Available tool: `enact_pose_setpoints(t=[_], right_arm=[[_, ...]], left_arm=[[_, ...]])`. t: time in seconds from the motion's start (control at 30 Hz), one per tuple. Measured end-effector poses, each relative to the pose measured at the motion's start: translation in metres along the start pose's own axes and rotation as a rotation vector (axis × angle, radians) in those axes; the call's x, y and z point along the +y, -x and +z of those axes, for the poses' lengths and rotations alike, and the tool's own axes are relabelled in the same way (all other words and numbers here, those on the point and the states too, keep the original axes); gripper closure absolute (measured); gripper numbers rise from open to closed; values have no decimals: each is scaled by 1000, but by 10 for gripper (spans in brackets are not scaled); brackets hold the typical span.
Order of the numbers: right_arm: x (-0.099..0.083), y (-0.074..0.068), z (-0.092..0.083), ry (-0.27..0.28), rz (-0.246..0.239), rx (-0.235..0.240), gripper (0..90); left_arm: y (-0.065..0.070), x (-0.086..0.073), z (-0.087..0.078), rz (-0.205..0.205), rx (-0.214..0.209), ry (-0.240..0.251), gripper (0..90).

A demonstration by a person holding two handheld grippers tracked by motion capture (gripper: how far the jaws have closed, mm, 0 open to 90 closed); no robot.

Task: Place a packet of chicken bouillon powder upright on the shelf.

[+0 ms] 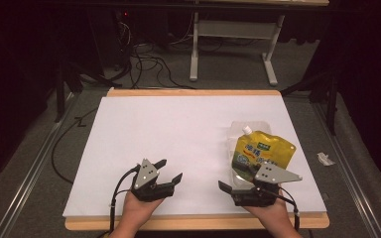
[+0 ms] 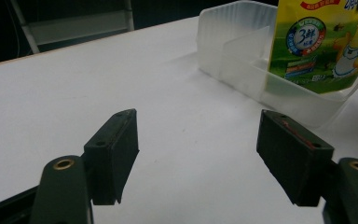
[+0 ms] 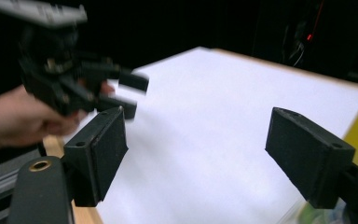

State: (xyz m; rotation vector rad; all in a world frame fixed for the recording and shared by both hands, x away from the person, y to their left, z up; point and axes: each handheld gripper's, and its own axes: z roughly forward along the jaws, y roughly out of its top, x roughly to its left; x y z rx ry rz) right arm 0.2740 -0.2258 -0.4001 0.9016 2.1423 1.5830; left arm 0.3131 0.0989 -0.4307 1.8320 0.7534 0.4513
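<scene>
Pouch (image 1: 262,151) upright in clear bin (image 2: 233,56), just beyond right gripper (image 1: 238,184) | both jaws apart, empty | left gripper (image 1: 171,170) idle | grasp not yet begun

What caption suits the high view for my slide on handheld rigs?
Two open handheld claws, left claw and right claw, hover over a white table beside a yellow spout pouch in a clear bin.

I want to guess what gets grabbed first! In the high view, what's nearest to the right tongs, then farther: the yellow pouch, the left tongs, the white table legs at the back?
1. Yellow pouch: just behind the right tongs.
2. Left tongs: across the board, on the left.
3. White table legs: far back, on the floor.
</scene>
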Motion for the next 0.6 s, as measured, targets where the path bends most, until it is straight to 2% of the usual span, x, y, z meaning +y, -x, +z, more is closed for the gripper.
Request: enact_pose_setpoints(t=[0.07,0.23,0.6], right_arm=[[-4,-2,4,-25,-10,1,204],[-2,-1,0,1,-6,-6,204],[-6,4,-4,-6,5,-11,205]], left_arm=[[0,0,0,3,-1,-2,295],[1,-1,2,6,-9,-7,292],[3,-1,4,7,-10,-14,288]])
